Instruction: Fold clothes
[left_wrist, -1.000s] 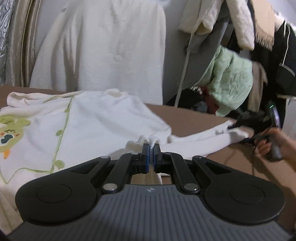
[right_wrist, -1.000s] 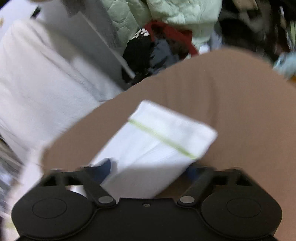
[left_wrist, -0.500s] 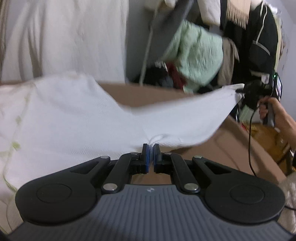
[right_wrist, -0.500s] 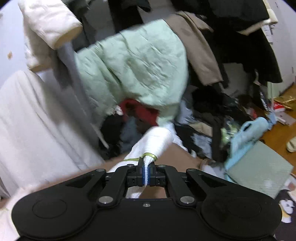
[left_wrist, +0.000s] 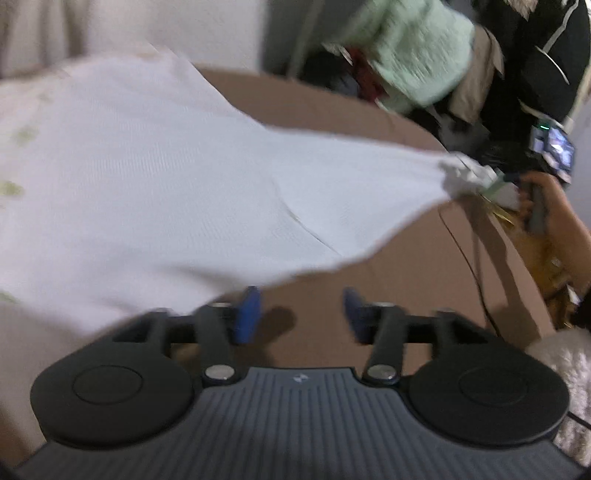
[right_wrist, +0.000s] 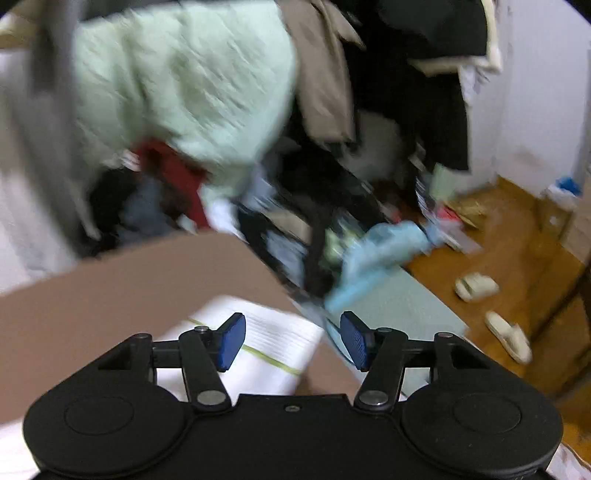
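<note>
Both grippers, left (left_wrist: 301, 314) and right (right_wrist: 293, 341), just popped open, holding nothing, white garment (left_wrist: 147, 192) sleeve beside.

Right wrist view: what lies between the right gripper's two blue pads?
The white garment's cuff with its green stripe lies below the right gripper, nearer the left pad; brown table beyond. Jaws open, gripping nothing.

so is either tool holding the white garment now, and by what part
Neither. Both tools have just been opening: the left tool stands apart with the garment's edge past it, the right tool apart above the sleeve cuff.
</note>
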